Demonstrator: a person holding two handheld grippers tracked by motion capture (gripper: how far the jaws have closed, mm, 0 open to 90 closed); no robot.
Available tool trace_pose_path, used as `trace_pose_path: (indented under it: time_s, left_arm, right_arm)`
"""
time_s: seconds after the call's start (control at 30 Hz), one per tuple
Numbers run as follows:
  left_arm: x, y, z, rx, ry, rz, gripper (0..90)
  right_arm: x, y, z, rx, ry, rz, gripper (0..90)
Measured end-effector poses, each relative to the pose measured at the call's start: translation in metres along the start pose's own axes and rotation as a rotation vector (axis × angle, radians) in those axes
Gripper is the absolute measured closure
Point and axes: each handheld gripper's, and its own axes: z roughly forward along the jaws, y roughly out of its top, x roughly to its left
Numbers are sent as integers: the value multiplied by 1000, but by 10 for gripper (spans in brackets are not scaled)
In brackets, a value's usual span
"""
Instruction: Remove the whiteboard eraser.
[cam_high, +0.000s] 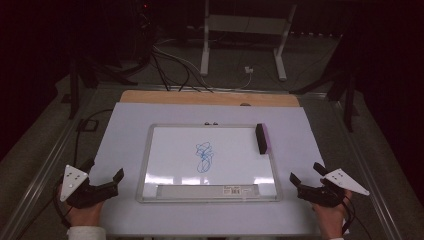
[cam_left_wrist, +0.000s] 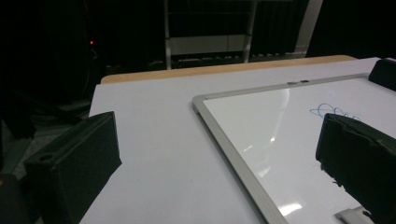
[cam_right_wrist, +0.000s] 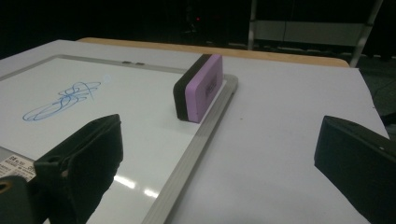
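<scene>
Both tools released, empty: L tool (cam_high: 116, 181) and R tool (cam_high: 298, 181) flank whiteboard (cam_high: 150, 165) on desk (cam_high: 310, 145). Eraser (cam_right_wrist: 198, 88) stands on edge nr R; blue scribble (cam_high: 204, 156) prob. its target.

The whiteboard (cam_high: 170, 150) is white with a silver-grey frame, and near its middle there is a blue scribble (cam_high: 204, 156) of looping lines. At the right edge of the board stands an eraser (cam_right_wrist: 198, 88) with a lilac body and a black felt side. Along the near edge of the board lies a light grey tray (cam_high: 192, 190) with a small white label. The table (cam_high: 300, 135) has a pale lavender-white cover, and its far edge shows a light brown wood strip. The left gripper (cam_high: 106, 186) and the right gripper (cam_high: 305, 186) are both black, each with a pale grey plate with small dark dots.
</scene>
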Motion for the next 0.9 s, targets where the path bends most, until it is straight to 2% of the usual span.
trace_pose_path:
  time_s: [0.27, 0.4, 0.63, 0.73, 0.83, 0.9]
  left_arm:
    - [0, -2, 0, 9, 1, -7, 6]
    - [1, -3, 1, 13, -13, -15, 6]
    - [0, -4, 1, -1, -29, -15, 6]
    - [-1, -5, 2, 4, -13, 10, 6]
    - [0, -6, 3, -3, -15, -8, 6]
    - [1, -6, 2, 1, 0, -8, 6]
  right_arm:
    - [-2, 1, 0, -16, 4, 18, 17]
    - [0, 5, 2, -23, 9, 14, 17]
    - [7, 25, 9, -23, 33, -20, 17]
    - [8, 34, 18, -13, 42, -29, 17]
    - [8, 38, 23, -5, 45, -32, 17]
    - [9, 42, 27, 0, 41, -40, 17]
